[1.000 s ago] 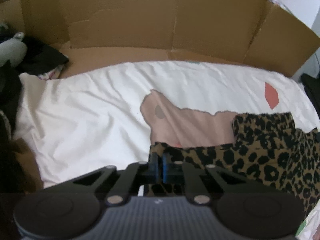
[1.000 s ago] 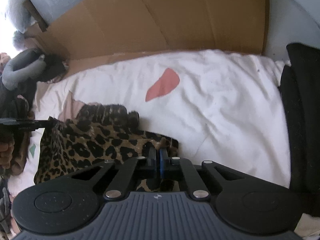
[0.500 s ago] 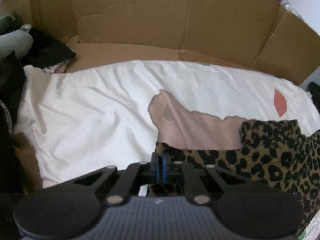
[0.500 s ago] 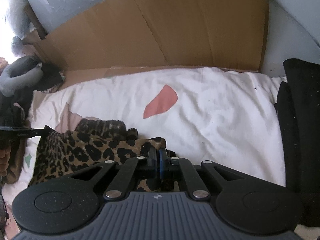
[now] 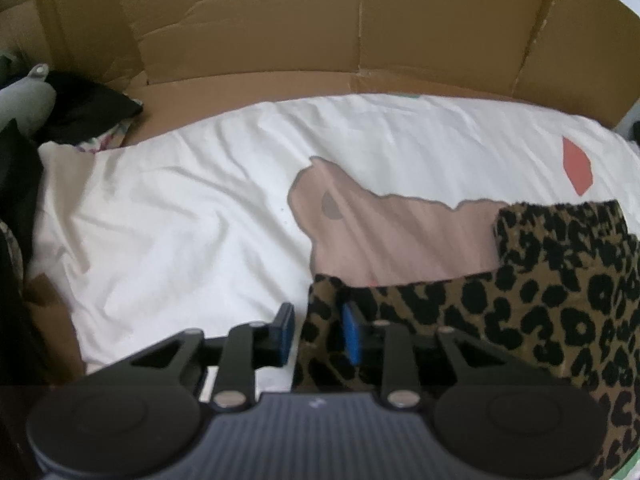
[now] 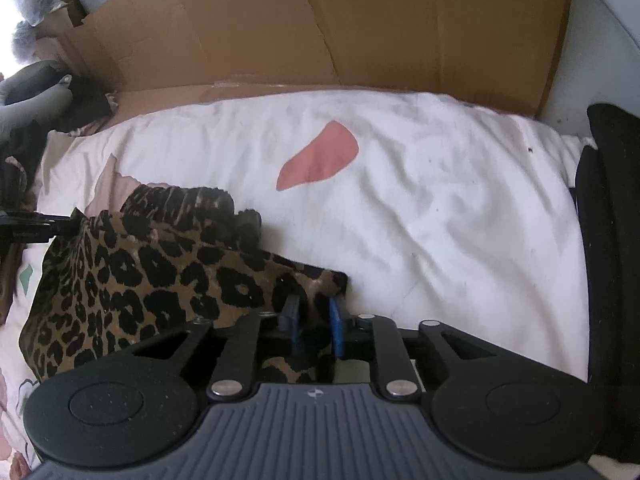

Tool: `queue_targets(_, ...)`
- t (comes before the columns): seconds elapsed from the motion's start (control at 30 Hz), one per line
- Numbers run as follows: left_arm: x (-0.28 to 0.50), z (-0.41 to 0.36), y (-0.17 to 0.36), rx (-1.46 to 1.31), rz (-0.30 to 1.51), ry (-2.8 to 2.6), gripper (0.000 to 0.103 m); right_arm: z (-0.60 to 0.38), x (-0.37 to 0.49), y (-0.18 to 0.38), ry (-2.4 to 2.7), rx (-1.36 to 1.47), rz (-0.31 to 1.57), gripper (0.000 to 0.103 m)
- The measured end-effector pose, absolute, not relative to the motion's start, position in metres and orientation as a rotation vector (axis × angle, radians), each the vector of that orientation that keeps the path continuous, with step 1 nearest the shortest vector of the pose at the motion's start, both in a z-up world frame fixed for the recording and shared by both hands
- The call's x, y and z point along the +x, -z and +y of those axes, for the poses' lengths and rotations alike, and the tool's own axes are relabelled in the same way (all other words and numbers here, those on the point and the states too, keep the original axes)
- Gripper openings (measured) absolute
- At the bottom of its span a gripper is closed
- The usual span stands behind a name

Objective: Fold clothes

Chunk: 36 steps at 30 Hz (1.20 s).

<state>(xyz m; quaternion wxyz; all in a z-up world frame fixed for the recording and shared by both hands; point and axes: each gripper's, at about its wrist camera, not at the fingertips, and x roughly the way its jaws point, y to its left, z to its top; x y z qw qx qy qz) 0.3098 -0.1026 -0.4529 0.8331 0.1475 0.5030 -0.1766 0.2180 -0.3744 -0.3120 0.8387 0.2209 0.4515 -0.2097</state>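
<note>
A white sheet [image 5: 192,216] printed with a pale pink patch [image 5: 384,236] and one red patch [image 6: 320,156] covers a bed, wrinkled throughout. Brown cardboard [image 5: 360,28] stands as a wall beyond the fingers in both views, its flaps creased. Dark clothing [image 5: 88,104] and a grey soft shape [image 5: 24,96] lie at the far left; a black cushion-like mass [image 6: 608,248] borders the sheet to the right of the right-hand fingers.

One leopard-print garment [image 6: 152,276] lies on the sheet, bunched in folds, stretching between the two grippers. The left gripper [image 5: 316,332] has just been opening: its fingers stand parted, a corner of the garment between them, with a gap at the left pad. The right gripper [image 6: 314,328] has just been opening too; the opposite corner sits between its fingers, loosely, the pads not pressing it. Both grippers tilt steeply down toward the bed. In the right wrist view the left gripper's tip appears at the garment's far-left edge.
</note>
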Motion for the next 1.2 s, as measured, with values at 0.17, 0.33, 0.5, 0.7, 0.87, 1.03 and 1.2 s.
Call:
queue_targets(0.17,0.305,-0.104,0.456,0.302,1.076,0.380,0.032,-0.376,0.215,0.321,0.457,0.483,0.970,0.037)
queue_targets(0.33,0.299,-0.108,0.458,0.316,1.074,0.414,0.032,-0.374,0.219,0.325,0.430,0.471,0.969,0.037)
queue_targets(0.5,0.306,-0.104,0.459,0.264,1.097,0.420,0.036,-0.375,0.228,0.330,0.418,0.454,0.984,0.037)
queue_targets(0.7,0.305,-0.103,0.461,0.257,1.080,0.432,0.037,-0.373,0.235,0.333,0.403,0.418,0.986,0.036)
queue_targets(0.87,0.303,-0.102,0.458,0.250,1.067,0.454,0.018,-0.370,0.233,0.330,0.380,0.416,0.970,0.008)
queue_targets(1.03,0.294,-0.098,0.444,0.233,1.018,0.399,0.009,-0.368,0.218,0.309,0.436,0.398,0.885,0.006)
queue_targets(1.2,0.283,-0.096,0.418,0.240,0.952,0.379,0.009,-0.369,0.203,0.287,0.461,0.412,0.828,0.006)
